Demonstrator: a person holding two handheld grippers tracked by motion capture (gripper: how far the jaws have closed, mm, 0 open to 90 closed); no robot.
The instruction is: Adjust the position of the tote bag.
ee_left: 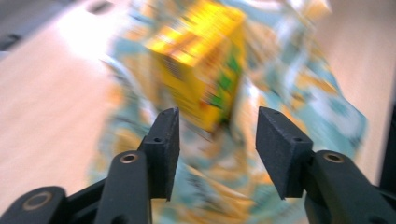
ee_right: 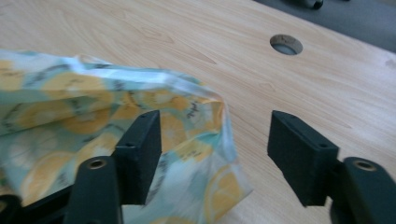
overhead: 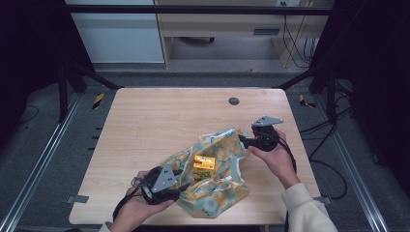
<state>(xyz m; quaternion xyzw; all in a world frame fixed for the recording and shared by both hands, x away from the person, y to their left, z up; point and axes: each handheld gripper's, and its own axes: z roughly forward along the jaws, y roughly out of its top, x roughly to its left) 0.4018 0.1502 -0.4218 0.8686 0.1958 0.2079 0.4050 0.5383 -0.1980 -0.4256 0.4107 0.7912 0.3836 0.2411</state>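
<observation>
Wooden table [overhead: 159, 121] with grommet hole [overhead: 234, 101], grey floor [overhead: 43, 130].

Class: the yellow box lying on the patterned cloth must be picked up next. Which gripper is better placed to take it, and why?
The left gripper. Its open jaws already point at the yellow box just ahead. The right gripper, also open, sits at the cloth's far corner, facing the fabric edge and bare table.

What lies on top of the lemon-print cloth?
A yellow box sits in the folds of the lemon-print cloth, near its middle. Anything beneath the cloth is covered and cannot be seen.
</observation>
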